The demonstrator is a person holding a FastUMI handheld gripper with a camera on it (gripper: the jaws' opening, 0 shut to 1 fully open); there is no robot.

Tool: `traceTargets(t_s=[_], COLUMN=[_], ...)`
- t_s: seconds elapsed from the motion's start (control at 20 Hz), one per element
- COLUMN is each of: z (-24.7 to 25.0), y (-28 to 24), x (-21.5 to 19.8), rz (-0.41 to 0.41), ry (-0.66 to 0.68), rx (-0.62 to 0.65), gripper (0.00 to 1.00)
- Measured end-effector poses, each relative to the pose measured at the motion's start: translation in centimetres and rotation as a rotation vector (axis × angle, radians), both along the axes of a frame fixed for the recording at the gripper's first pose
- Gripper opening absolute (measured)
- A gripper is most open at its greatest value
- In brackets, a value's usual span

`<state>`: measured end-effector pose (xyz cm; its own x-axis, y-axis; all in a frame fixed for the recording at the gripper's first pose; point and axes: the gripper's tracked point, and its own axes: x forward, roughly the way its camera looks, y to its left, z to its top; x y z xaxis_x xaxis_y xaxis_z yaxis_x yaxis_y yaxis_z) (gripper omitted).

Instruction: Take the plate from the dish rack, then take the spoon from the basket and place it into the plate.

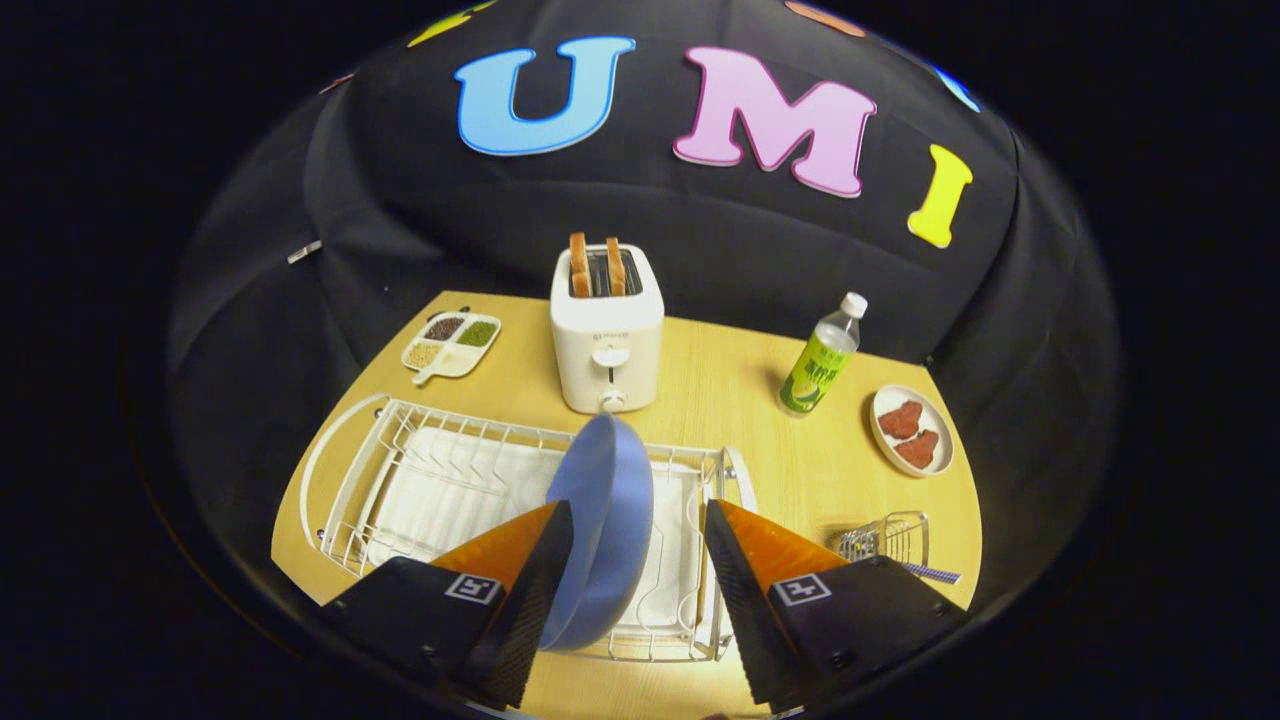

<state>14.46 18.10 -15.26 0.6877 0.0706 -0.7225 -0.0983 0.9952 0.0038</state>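
Spread wide, the claw [632, 575] straddles the blue plate [603, 530] standing on edge in the white dish rack [400, 480]; only its left finger [530, 590] seems to touch.

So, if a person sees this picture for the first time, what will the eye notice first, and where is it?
Probably the blue plate, standing on edge in the white dish rack, between the fingers of the open tool; the left finger looks close to it, the right one is apart. Next, the white toaster beyond the rack, with two slices of toast sticking up. To the right, a green bottle stands beside a small dish of red pieces.
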Motion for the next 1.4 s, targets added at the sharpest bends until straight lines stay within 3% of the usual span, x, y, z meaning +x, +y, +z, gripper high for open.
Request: traceTargets(t_s=[0.15,0.45,0.65,0.85,1.2,1.4], z=[-2.0,-4.2,-3.9,-2.4,-1.7,0.3], y=[0.3,2.0,1.5,-0.1,-0.1,0.0], x=[0.6,1.1,1.2,1.8,1.2,2.2], rz=[-0.052,-0.105,-0.127,-0.217,-0.243,-0.241], ry=[0.081,0.163,0.130,0.066,0.059,-0.018], rx=[0.052,0.130,0.080,0.041,-0.022,-0.095], gripper=[0.76,0.38,0.34,0.30,0.29,0.29])
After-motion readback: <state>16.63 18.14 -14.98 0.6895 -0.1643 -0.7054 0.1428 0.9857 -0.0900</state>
